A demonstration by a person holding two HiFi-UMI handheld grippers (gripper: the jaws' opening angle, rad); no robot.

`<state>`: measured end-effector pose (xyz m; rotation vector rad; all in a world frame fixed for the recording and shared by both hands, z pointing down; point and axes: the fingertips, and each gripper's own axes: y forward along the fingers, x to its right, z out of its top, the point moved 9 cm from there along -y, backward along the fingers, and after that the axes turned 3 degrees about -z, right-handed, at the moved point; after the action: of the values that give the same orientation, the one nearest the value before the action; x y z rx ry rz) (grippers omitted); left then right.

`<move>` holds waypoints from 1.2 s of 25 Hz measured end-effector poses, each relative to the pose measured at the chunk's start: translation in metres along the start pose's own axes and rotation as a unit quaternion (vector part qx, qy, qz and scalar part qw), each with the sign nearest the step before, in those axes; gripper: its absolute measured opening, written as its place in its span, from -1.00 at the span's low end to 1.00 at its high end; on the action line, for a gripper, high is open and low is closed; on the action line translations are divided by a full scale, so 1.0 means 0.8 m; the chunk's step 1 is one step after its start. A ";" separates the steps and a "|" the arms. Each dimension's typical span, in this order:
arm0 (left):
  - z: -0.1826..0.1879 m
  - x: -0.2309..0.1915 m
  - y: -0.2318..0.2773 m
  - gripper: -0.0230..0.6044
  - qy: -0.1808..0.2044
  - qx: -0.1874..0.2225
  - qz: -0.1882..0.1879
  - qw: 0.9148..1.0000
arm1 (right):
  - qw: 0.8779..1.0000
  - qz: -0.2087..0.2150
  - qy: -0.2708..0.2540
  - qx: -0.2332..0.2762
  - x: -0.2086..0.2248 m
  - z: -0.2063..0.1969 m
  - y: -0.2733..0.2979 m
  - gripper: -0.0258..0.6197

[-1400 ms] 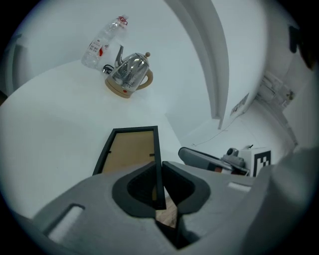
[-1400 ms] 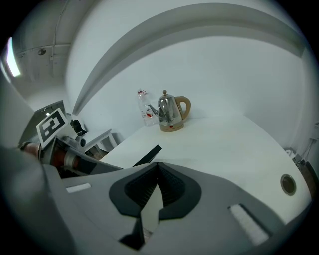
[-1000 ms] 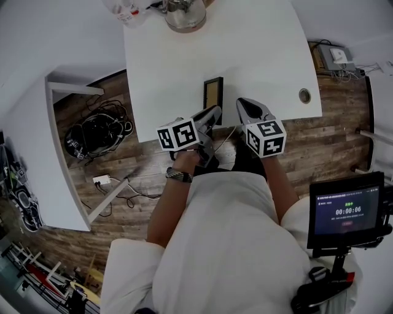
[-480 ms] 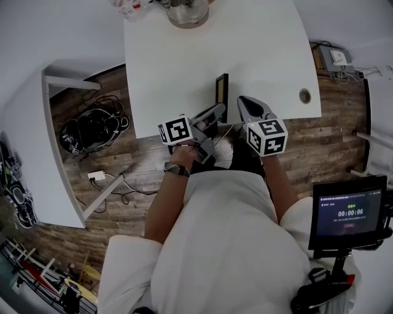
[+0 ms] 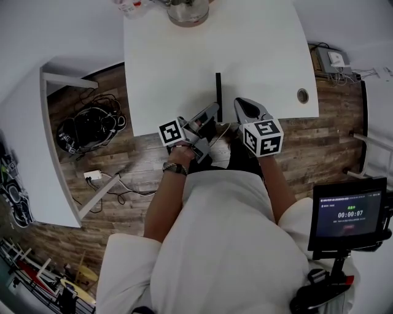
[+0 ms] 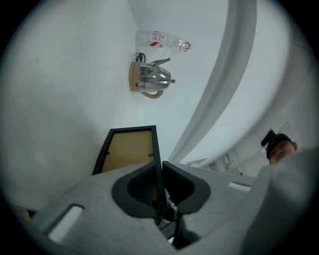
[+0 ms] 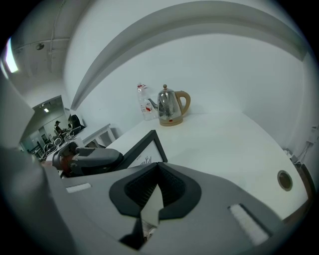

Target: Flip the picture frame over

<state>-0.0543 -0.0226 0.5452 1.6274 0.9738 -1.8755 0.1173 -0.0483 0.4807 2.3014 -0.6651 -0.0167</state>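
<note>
**Left gripper** [image 6: 159,167] is clamping the near end of the picture frame [image 6: 130,149], with its jaws pressed shut on the thin black moulding. The frame is standing upright on its edge on the white table [image 5: 258,55], just ahead of this gripper, and its brown backing is showing to the left of the jaws.

**Right gripper** [image 7: 158,165] is hovering just to the right of the frame with its jaws closed on nothing. The frame's printed face is facing this gripper.

Both grippers are working at the table's near edge. Beyond the frame, bare tabletop is lying open ahead and to the right — as far as one round cable hole [image 5: 303,95] by the right-hand edge.

At the far edge, one metal kettle [image 5: 187,11] and one plastic bottle [image 5: 126,7] are standing side by side.

Count — one frame, two grippers.
</note>
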 end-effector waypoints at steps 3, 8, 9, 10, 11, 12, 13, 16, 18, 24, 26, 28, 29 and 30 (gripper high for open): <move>0.005 0.000 -0.006 -0.78 0.019 -0.003 0.005 1.000 | 1.000 0.002 -0.002 -0.004 -0.001 -0.003 0.001 -0.91; 0.014 0.004 -0.019 -0.75 0.047 -0.003 0.024 0.999 | 1.000 0.005 -0.005 -0.012 -0.003 -0.007 0.006 -0.91; 0.016 0.005 -0.022 -0.75 0.051 -0.002 0.031 0.998 | 1.000 0.006 -0.005 -0.013 -0.004 -0.009 0.008 -0.91; 0.017 0.004 -0.025 -0.74 0.055 -0.002 0.039 0.998 | 1.000 0.006 -0.006 -0.015 -0.003 -0.011 0.011 -0.91; 0.017 0.003 -0.029 -0.74 0.058 -0.003 0.049 0.997 | 1.000 0.007 -0.006 -0.017 -0.002 -0.014 0.015 -0.91; 0.017 0.000 -0.032 -0.74 0.061 -0.005 0.059 0.996 | 1.000 0.008 -0.007 -0.019 0.000 -0.019 0.022 -0.91; 0.018 -0.002 -0.036 -0.74 0.066 -0.008 0.067 0.996 | 1.000 0.009 -0.008 -0.023 0.003 -0.025 0.030 -0.91; 0.018 -0.012 -0.043 -0.74 0.084 -0.019 0.083 0.993 | 0.999 0.003 -0.005 -0.037 0.018 -0.040 0.051 -0.91; 0.015 -0.017 -0.046 -0.74 0.080 -0.019 0.097 0.992 | 0.999 -0.004 0.006 -0.041 0.030 -0.044 0.057 -0.91; 0.012 -0.027 -0.052 -0.74 0.097 -0.032 0.143 0.984 | 0.998 -0.013 0.020 -0.053 0.047 -0.054 0.061 -0.91; 0.013 -0.027 -0.052 -0.74 0.102 -0.034 0.156 0.982 | 0.998 -0.015 0.019 -0.053 0.049 -0.055 0.061 -0.91; 0.015 -0.026 -0.052 -0.74 0.111 -0.037 0.170 0.978 | 0.998 -0.014 0.020 -0.052 0.049 -0.054 0.061 -0.91; 0.015 -0.024 -0.052 -0.74 0.121 -0.039 0.182 0.975 | 0.998 -0.014 0.021 -0.052 0.048 -0.054 0.062 -0.91; 0.015 -0.022 -0.051 -0.74 0.135 -0.043 0.197 0.970 | 0.998 -0.013 0.021 -0.053 0.048 -0.054 0.063 -0.91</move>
<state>-0.0895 -0.0076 0.5710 1.8927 0.7502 -1.3584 0.1359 -0.0683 0.5519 2.2031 -0.5983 -0.0156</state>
